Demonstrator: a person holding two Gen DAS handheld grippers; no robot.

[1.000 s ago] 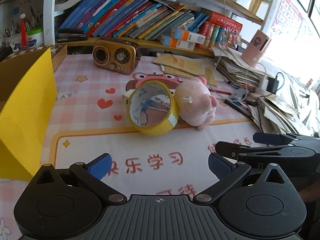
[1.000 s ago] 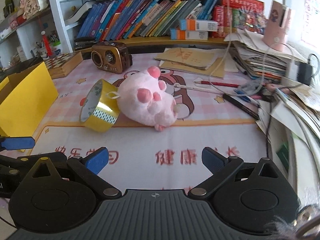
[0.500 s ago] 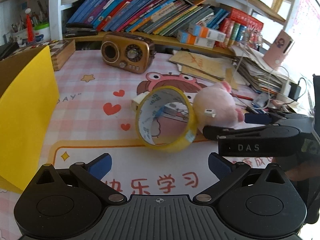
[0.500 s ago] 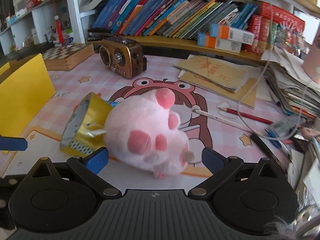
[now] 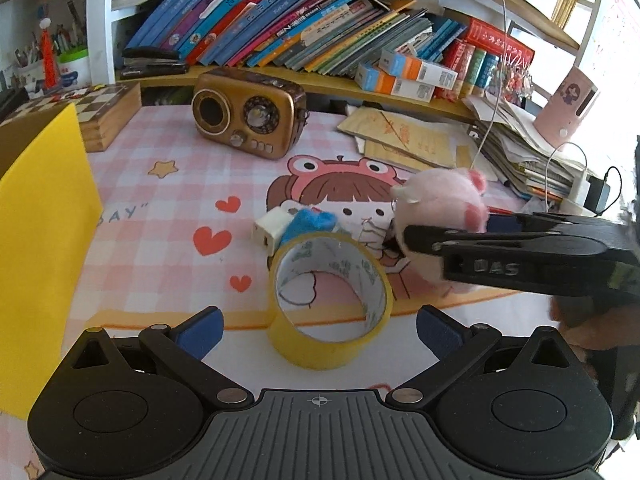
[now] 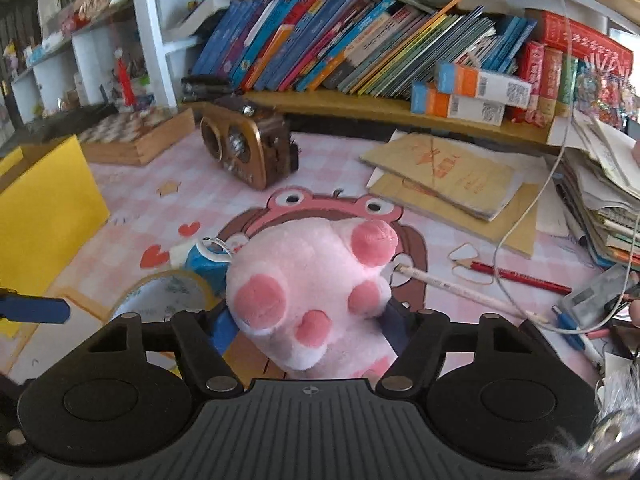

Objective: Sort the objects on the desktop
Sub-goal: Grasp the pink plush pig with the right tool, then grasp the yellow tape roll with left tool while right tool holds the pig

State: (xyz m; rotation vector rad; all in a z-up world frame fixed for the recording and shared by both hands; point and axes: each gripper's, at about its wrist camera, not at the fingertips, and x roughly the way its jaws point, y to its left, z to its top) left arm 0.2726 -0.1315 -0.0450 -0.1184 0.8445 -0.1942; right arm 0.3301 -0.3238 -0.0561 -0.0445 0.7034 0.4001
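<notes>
A pink plush pig (image 6: pixel 312 280) lies on the pink desk mat; my right gripper (image 6: pixel 310 330) is shut on it, fingers pressed into both its sides. The pig also shows in the left wrist view (image 5: pixel 444 208) with the right gripper's black finger across it. A yellow tape roll (image 5: pixel 328 304) stands on edge just ahead of my left gripper (image 5: pixel 320 326), which is open and empty, the roll between its blue fingertips. The roll's rim shows at the lower left of the right wrist view (image 6: pixel 164 292). A blue fuzzy item (image 5: pixel 312 222) and a white block (image 5: pixel 270 228) lie behind the roll.
A yellow box (image 5: pixel 40 240) stands at the left. A brown retro radio (image 5: pixel 250 114), a chessboard box (image 5: pixel 108 112) and a bookshelf sit at the back. Papers (image 6: pixel 452 176), pencils (image 6: pixel 516 276), cables and stacked documents crowd the right side.
My right gripper moved in over the pig and closed on it. My left gripper moved forward, so the tape roll now sits between its fingertips.
</notes>
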